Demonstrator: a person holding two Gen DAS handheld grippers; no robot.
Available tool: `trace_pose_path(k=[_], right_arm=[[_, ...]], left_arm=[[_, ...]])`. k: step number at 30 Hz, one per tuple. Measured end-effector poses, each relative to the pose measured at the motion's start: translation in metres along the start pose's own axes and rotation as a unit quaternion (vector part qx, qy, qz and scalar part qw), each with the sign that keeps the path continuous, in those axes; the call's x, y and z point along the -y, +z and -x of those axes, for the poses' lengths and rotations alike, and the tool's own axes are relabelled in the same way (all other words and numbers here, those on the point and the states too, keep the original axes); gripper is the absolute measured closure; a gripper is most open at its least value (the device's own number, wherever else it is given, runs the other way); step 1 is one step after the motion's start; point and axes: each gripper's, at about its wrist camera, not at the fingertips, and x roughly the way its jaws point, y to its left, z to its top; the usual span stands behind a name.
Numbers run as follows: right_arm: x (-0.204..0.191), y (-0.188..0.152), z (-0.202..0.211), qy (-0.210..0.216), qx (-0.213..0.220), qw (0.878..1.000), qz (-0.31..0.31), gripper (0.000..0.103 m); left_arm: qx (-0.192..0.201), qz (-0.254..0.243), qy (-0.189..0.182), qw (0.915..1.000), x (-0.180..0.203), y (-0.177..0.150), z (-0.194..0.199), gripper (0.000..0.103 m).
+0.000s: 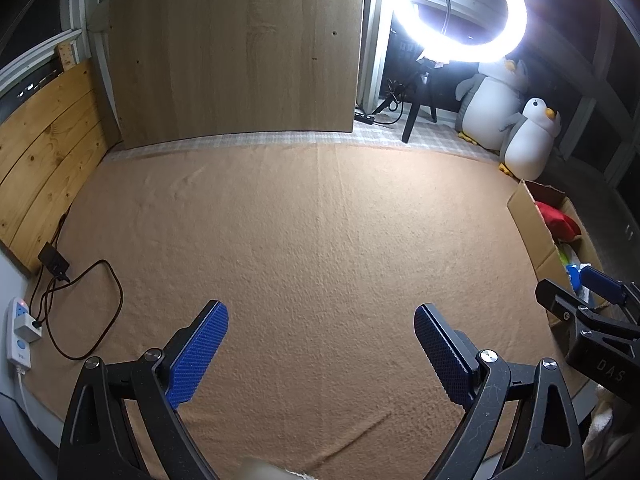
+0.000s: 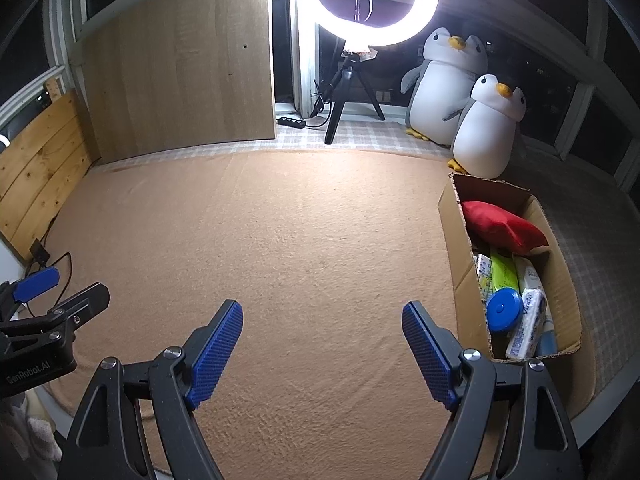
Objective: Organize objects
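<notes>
Now both my left gripper (image 1: pixel 320 330) and right gripper (image 2: pixel 322 326) hang with jaws wide apart, holding nothing. If I reach into the cardboard box (image 2: pixel 454 236) at the right of the frame, I might bump its wall and tip it.

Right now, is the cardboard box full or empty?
Mostly full. The cardboard box is open on top; a red cushion, a blue lid and tissue packs lie inside.

A lit ring light (image 2: pixel 374 4) stands on a black tripod (image 2: pixel 348 96). Two plush penguins (image 2: pixel 464 96) sit beside it. A wooden board (image 2: pixel 180 68) leans upright behind the tan blanket (image 2: pixel 300 240).
</notes>
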Motion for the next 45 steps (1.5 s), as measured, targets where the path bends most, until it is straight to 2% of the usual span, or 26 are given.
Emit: trace_pose_path(k=[45], right_arm=[[0.0027, -0.0023, -0.0063, 0.000, -0.012, 1.000, 0.004, 0.024]], left_arm=[[-0.008, 0.004, -0.003, 1.0000, 0.0022, -0.0019, -0.0074, 0.006]])
